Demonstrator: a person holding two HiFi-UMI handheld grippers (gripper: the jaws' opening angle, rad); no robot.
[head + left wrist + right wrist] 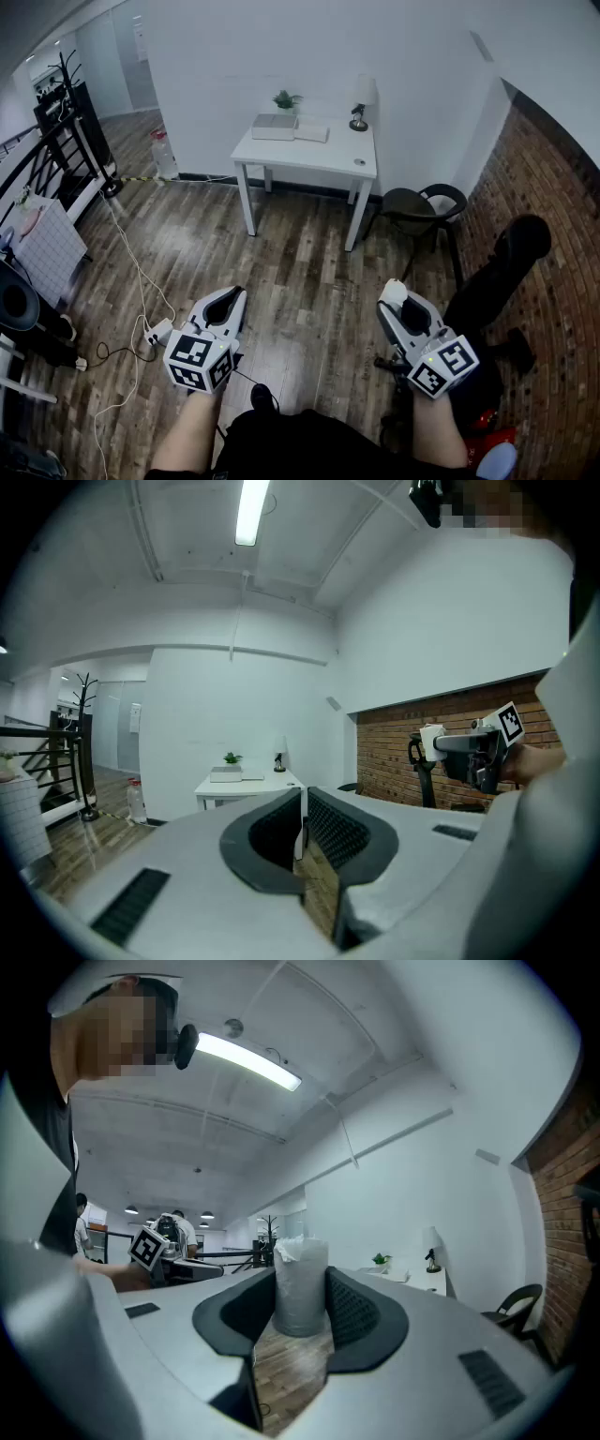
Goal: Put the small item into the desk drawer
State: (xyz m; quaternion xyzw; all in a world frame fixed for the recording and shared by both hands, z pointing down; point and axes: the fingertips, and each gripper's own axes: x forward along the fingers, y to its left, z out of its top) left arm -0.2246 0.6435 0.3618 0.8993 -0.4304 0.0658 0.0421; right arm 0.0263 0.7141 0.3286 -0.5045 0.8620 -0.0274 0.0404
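The small item (393,292), a white wrapped roll, stands upright between the jaws of my right gripper (397,302), which is shut on it; in the right gripper view the item (300,1283) fills the gap between the dark pads. My left gripper (231,298) hangs at the same height to the left, shut and with nothing in it (303,816). Both are held over the wooden floor, well short of the white desk (306,153) by the far wall. From here no drawer on the desk can be made out.
On the desk are a small plant (286,98), a white box (274,127) and a lamp (361,101). A black chair (424,204) stands right of it by the brick wall (553,234). Cables (131,281) and a power strip (159,330) lie on the floor at left.
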